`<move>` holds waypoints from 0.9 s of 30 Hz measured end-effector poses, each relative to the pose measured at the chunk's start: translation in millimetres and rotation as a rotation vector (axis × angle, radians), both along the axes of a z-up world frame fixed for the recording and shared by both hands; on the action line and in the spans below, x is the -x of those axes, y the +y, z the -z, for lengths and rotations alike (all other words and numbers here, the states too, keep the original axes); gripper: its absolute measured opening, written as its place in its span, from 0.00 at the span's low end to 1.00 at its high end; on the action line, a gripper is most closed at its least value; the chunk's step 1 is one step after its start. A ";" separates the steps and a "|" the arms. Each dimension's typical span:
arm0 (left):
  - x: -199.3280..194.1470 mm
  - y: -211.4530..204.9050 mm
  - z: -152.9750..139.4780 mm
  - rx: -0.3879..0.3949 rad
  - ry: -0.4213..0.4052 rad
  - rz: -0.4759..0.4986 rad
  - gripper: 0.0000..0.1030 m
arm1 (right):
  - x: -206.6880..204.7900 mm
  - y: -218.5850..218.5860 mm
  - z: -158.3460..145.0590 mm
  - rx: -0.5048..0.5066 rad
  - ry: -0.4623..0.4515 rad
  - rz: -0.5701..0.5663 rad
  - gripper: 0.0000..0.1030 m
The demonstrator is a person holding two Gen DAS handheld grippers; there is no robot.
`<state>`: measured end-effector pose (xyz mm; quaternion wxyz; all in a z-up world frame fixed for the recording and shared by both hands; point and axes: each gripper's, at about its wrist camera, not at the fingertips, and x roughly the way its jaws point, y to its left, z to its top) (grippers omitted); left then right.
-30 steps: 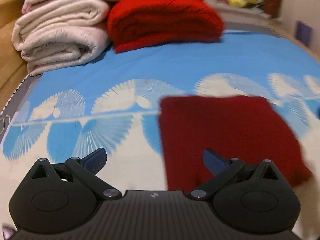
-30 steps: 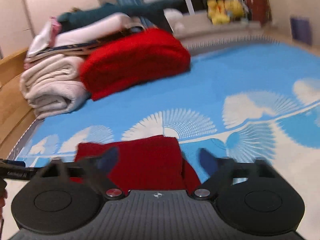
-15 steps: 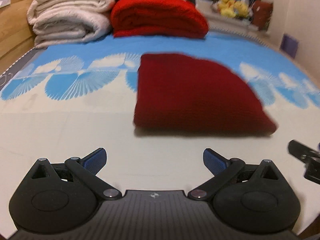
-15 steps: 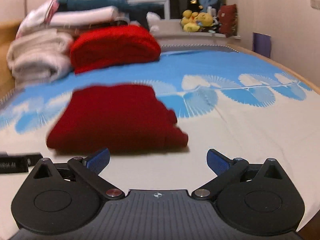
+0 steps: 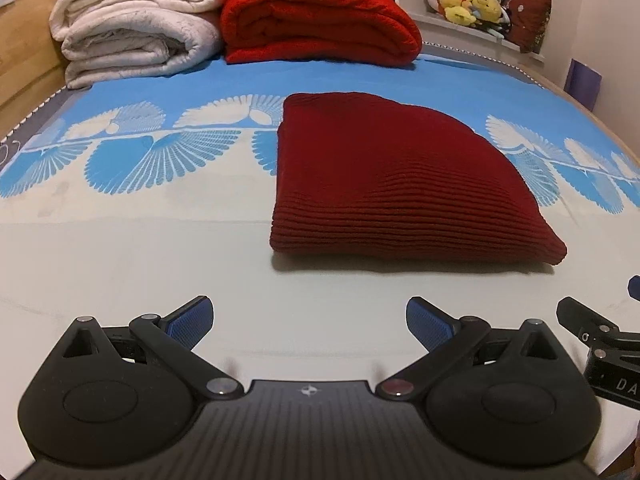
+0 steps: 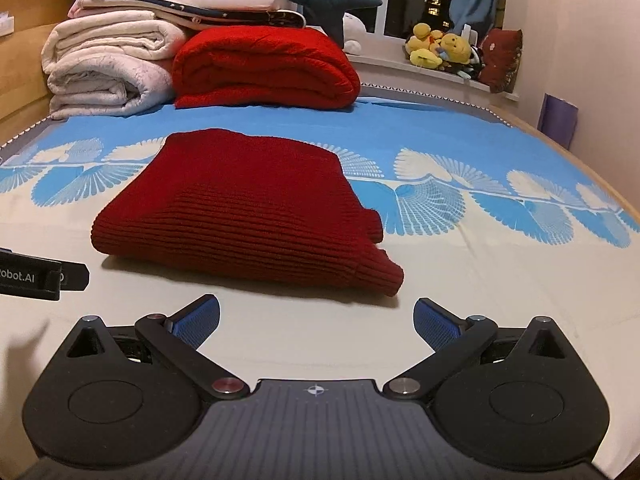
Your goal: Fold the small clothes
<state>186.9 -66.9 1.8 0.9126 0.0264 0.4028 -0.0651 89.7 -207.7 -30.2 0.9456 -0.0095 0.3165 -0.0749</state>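
Observation:
A dark red ribbed knit garment (image 5: pixel 384 184) lies folded flat on the bed sheet (image 5: pixel 140 248), ahead and slightly right in the left wrist view. In the right wrist view the same garment (image 6: pixel 248 208) sits ahead and left of centre, its near right corner sticking out. My left gripper (image 5: pixel 310 320) stands open over bare sheet, short of the garment's near edge. My right gripper (image 6: pixel 316 322) is also wide open and empty, just before that edge. Each gripper shows at the edge of the other's view: the right gripper (image 5: pixel 600 340) and the left gripper (image 6: pixel 40 276).
At the head of the bed lie a bright red folded blanket (image 5: pixel 320 20) and rolled white blankets (image 5: pixel 136 28) with more folded linen on top. Plush toys (image 6: pixel 440 50) sit on the window sill. A wooden bed frame (image 5: pixel 24 60) runs along the left.
Both grippers pulled back from the garment toward the near side of the bed and sank lower. The garment lies folded, farther ahead than before. Over the last half second little moved.

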 end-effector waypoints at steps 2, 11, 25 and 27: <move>1.1 -3.3 -0.2 -0.004 -0.005 0.011 1.00 | 0.3 -1.0 1.2 0.000 0.003 0.002 0.99; 5.4 -14.0 2.3 -0.042 -0.026 0.033 1.00 | 3.2 -4.2 2.7 -0.005 0.013 -0.001 0.99; 6.4 -16.7 3.1 -0.057 -0.032 0.043 1.00 | 3.3 -1.6 3.6 0.009 0.019 -0.019 0.99; 6.6 -16.9 3.1 -0.059 -0.033 0.043 1.00 | 3.4 -1.3 3.4 0.009 0.019 -0.020 0.99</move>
